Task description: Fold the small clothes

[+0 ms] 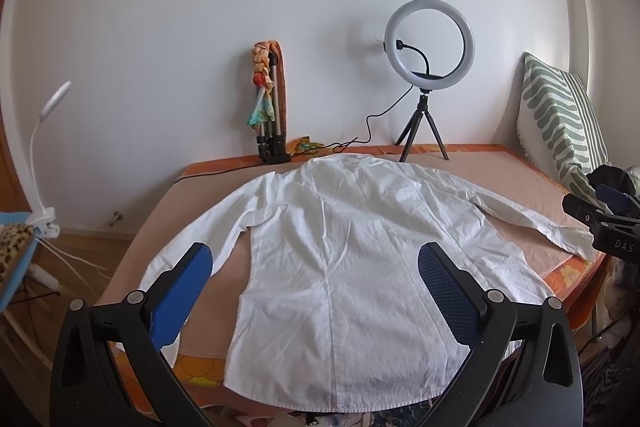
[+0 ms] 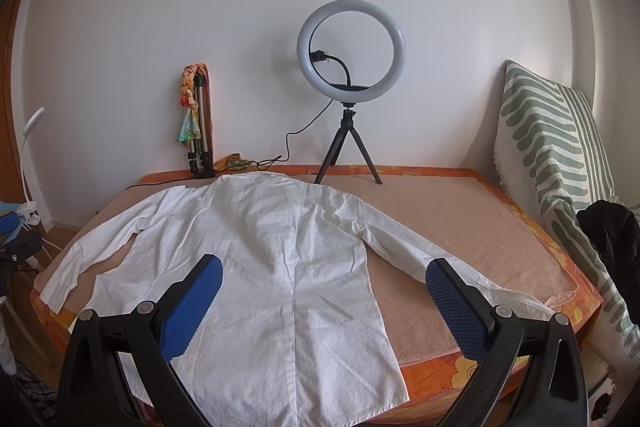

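Observation:
A white long-sleeved shirt [image 1: 340,243] lies flat, back up, on a bed [image 1: 200,187] covered by a tan sheet; its collar points toward the far wall and both sleeves are spread out to the sides. My left gripper [image 1: 316,263] hangs open above the shirt's lower half, its blue pads wide apart and empty. My right gripper [image 2: 324,275] is also open over the shirt [image 2: 260,267], near the hem and the right sleeve. The right gripper's black body [image 1: 600,223] shows at the right edge of the left wrist view.
A ring light on a small tripod [image 2: 350,99] stands at the far edge of the bed, its cable trailing left. A folded tripod with a colourful cloth [image 2: 196,123] leans on the wall. A green-striped pillow [image 2: 552,155] and dark clothing [image 2: 612,239] lie right. A clip lamp [image 1: 44,155] stands left.

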`<state>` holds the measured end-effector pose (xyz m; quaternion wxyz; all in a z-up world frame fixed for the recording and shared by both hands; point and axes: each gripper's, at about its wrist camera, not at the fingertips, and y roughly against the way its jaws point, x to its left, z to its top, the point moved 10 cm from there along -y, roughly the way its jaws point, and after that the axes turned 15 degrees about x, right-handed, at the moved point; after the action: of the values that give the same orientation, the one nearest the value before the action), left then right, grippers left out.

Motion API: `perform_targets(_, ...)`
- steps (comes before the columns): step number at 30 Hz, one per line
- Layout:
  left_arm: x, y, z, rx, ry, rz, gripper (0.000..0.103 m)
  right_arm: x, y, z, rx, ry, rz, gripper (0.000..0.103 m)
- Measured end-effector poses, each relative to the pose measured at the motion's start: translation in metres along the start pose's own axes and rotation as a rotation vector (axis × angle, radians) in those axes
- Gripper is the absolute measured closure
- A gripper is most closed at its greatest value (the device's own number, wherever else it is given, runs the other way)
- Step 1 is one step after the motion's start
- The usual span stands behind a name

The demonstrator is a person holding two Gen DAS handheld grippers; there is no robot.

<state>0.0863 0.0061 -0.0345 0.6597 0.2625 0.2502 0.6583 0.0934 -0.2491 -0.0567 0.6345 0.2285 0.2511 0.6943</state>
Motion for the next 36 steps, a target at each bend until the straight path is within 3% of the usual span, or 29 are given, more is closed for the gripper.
perform_targets(36,0.0003,0.0019,-0.0011,-0.005,0.006,-0.001,0.001,0.0017,-0.0008,0.0034,-0.005,-0.005,-0.002,0.000)
